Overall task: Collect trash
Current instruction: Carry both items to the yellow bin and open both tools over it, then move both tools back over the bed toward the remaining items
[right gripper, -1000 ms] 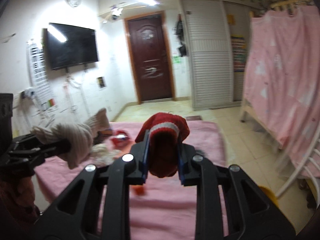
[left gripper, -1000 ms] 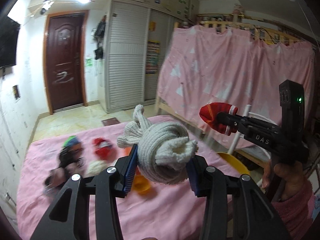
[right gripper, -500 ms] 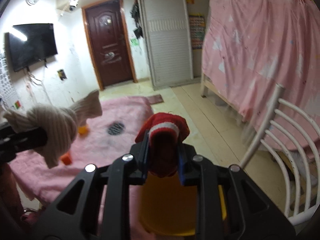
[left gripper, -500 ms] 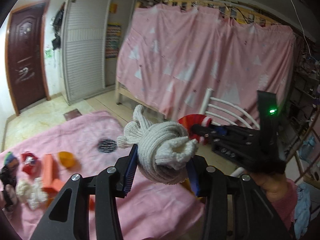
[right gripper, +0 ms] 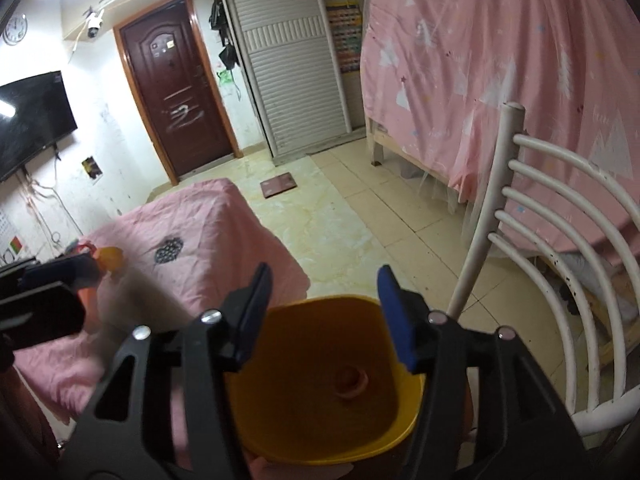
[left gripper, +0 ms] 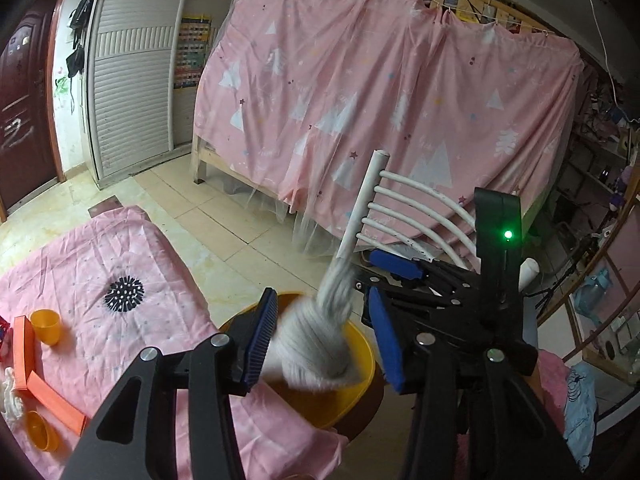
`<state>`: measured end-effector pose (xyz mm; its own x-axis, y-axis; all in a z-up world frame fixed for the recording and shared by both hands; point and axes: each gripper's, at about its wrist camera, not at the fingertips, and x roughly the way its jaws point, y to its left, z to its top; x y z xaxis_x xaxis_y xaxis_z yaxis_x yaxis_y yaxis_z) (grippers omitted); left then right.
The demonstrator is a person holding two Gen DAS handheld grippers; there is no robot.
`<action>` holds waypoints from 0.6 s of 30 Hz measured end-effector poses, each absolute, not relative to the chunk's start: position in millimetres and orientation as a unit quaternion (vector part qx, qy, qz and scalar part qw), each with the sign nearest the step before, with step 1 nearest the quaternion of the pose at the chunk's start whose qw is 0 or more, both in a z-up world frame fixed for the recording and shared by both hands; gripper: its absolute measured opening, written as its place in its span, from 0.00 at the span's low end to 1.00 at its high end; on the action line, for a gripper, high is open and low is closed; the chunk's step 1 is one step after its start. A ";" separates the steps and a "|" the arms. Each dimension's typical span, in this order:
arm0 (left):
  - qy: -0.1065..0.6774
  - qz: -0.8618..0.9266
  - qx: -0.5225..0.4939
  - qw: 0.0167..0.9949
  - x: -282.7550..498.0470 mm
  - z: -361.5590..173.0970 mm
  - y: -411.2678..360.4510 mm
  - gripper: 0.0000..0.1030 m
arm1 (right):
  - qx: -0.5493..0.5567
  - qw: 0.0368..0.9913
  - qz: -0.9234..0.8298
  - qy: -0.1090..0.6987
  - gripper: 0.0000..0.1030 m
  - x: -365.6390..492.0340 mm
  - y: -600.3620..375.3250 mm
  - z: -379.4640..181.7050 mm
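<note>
Bin (right gripper: 332, 408): one, yellow plastic, smooth, rounded-square mouth, beside pink cloth-covered table (left gripper: 92, 264). Left gripper (left gripper: 324, 340) opening; one knotted cream knit sock (left gripper: 316, 344), blurred, between its ribbed blue pads over the bin, pads apart from it. Right gripper (right gripper: 324, 320) opening, empty, bin at 6 o'clock. Two orange cups (left gripper: 46, 326) at 9 o'clock.

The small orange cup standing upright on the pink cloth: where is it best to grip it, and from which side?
Probably near the rim of the orange cup, from above, one finger outside each wall. It stands upright and narrows downward, so a low grip may slip. The orange strip lies close on its left; avoid that side.
</note>
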<state>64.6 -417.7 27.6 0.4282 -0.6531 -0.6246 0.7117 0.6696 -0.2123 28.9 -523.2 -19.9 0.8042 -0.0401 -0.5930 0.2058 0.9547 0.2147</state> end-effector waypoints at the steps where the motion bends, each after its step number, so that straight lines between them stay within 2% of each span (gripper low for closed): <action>1: 0.349 -0.405 0.043 0.844 64.0 30.2 -418.7 0.40 | 0.136 0.940 -0.065 0.305 0.52 29.1 -523.2 -19.2; 5: 0.348 -0.402 0.045 0.846 60.2 32.3 -418.3 0.40 | 0.131 0.942 -0.060 0.304 0.61 31.8 -519.3 -19.3; 18: 0.348 -0.356 0.007 0.867 66.6 39.1 -356.1 0.41 | 0.106 0.956 -0.010 0.273 0.62 40.9 -478.8 -1.1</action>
